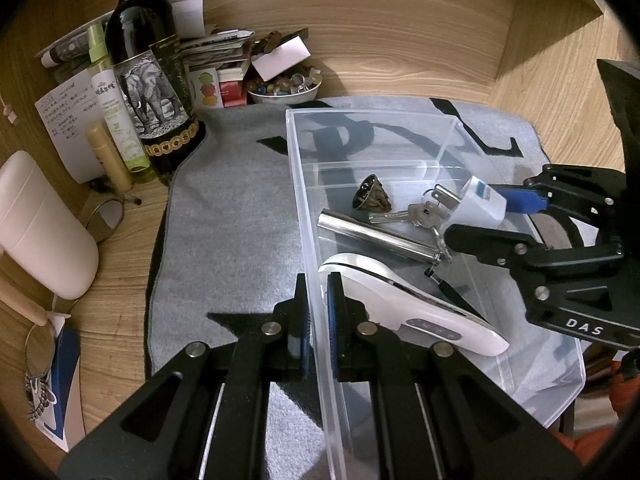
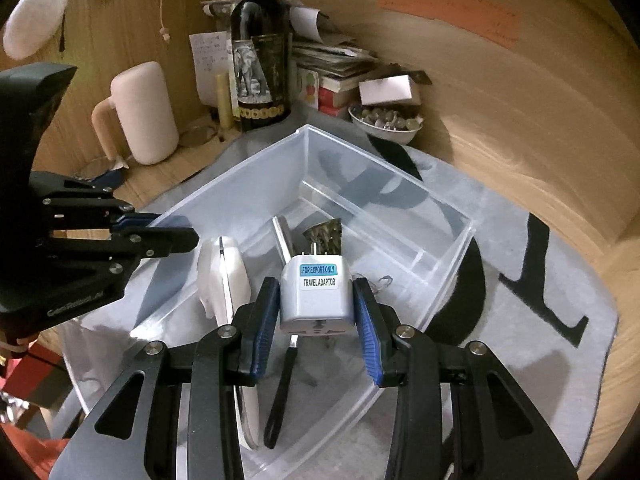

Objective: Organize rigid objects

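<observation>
Left gripper (image 1: 318, 312) jaws pinched shut on bin (image 1: 304, 184) wall, likely steadying it on worktop; bin holds shaver (image 1: 408, 308), tube (image 1: 376, 236), keys (image 1: 416, 212); right gripper (image 2: 316, 308) jaws clamp adaptor (image 2: 316, 296) over bin, presumably for drop-in.

Legible: "FOR EXPORT ONLY" on blue and "TRAVEL ADAPTOR" on white, both on the label of the white travel adaptor (image 2: 318, 294); "DAS" in white letters on the black body of the right claw (image 1: 476, 222); handwritten wall notes unreadable.
</observation>
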`<action>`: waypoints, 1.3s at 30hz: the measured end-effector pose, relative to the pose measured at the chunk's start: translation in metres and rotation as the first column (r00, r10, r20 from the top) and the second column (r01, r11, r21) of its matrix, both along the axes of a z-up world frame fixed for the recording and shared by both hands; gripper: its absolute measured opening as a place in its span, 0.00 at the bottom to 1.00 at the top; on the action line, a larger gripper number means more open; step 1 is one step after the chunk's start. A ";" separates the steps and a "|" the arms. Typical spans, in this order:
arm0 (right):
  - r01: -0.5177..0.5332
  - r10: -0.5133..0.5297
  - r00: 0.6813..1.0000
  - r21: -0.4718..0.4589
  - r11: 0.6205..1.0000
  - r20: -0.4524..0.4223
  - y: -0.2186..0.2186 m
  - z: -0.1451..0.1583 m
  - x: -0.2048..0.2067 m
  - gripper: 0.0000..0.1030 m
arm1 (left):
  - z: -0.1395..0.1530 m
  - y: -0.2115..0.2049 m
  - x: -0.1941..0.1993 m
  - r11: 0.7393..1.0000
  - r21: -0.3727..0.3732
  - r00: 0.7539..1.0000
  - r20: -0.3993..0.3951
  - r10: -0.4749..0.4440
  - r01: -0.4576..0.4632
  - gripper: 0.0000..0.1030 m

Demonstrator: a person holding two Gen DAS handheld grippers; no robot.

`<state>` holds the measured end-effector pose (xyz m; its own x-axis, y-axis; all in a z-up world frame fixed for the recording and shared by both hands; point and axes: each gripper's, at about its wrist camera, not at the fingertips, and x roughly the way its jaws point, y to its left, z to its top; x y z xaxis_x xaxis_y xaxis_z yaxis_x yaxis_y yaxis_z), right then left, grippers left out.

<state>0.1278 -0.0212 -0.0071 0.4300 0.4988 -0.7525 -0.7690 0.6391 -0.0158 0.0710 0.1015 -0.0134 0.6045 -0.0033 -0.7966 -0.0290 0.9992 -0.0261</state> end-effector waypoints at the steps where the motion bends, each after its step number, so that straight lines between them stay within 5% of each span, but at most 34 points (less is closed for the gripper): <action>1: 0.000 0.000 1.000 -0.003 1.000 -0.003 0.001 -0.001 0.001 0.33 | 0.000 0.000 0.000 1.000 0.000 1.000 0.000 0.001 -0.001 0.07; 14: 0.018 -0.020 0.999 0.037 0.999 0.043 -0.011 0.021 0.000 0.45 | -0.001 -0.001 0.000 1.000 0.000 1.000 0.000 0.000 0.000 0.07; 17: 0.043 -0.046 0.997 0.058 0.997 0.062 -0.021 0.029 0.001 0.56 | -0.001 -0.001 0.000 1.000 0.001 1.000 0.000 0.000 0.000 0.07; 27: 0.194 -0.206 0.970 0.098 0.976 0.127 -0.086 0.056 0.005 0.56 | 0.000 -0.001 0.000 1.000 0.001 1.000 0.000 0.001 -0.001 0.07; 39: 0.435 -0.436 0.898 0.037 0.900 0.057 -0.170 0.014 0.001 0.56 | -0.001 0.000 0.000 1.000 0.006 1.000 -0.001 0.001 -0.001 0.07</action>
